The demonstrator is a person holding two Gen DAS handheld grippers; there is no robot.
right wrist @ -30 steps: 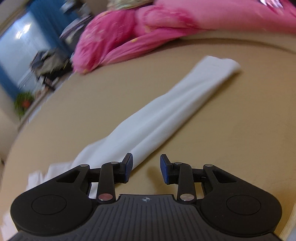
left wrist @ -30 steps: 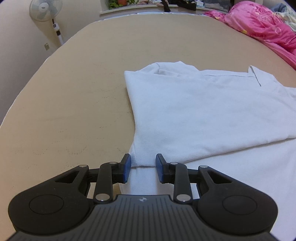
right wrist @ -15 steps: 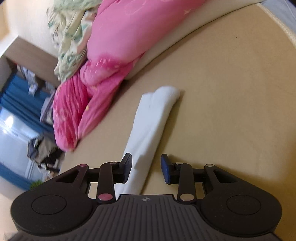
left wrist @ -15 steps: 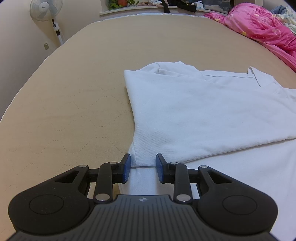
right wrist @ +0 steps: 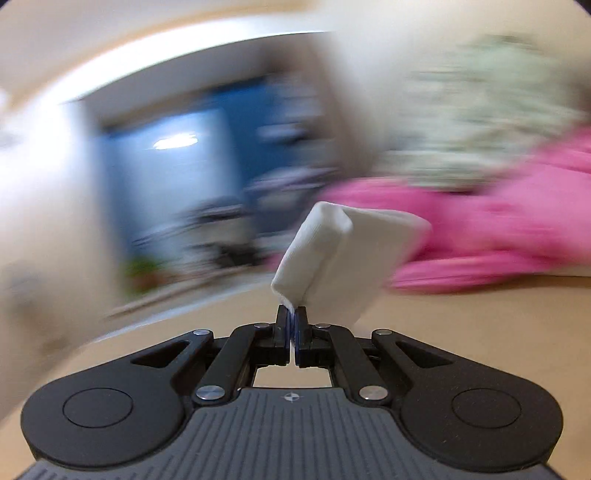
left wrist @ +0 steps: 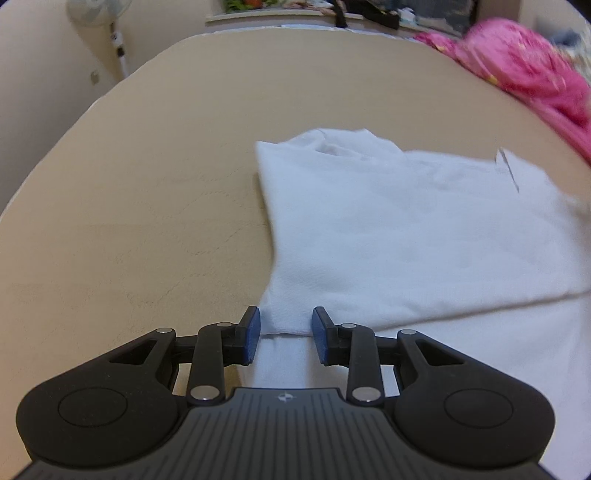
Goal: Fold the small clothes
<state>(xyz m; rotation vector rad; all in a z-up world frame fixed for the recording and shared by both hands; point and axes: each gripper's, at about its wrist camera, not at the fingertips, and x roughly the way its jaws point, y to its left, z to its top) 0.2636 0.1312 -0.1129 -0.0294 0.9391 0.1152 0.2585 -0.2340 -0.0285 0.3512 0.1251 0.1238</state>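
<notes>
The left wrist view looks steeply down, close over the tan bed, toward a fan by the far wall. The right wrist view sits nearly level and is heavily blurred. Both catch the pink bedding and the bed.

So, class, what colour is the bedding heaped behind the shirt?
Pink bedding, clearest in the left wrist view.

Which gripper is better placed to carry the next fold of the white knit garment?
Right: the right gripper has just closed on the white knit garment's sleeve end. The left gripper is open, its pads only flanking a corner.
</notes>
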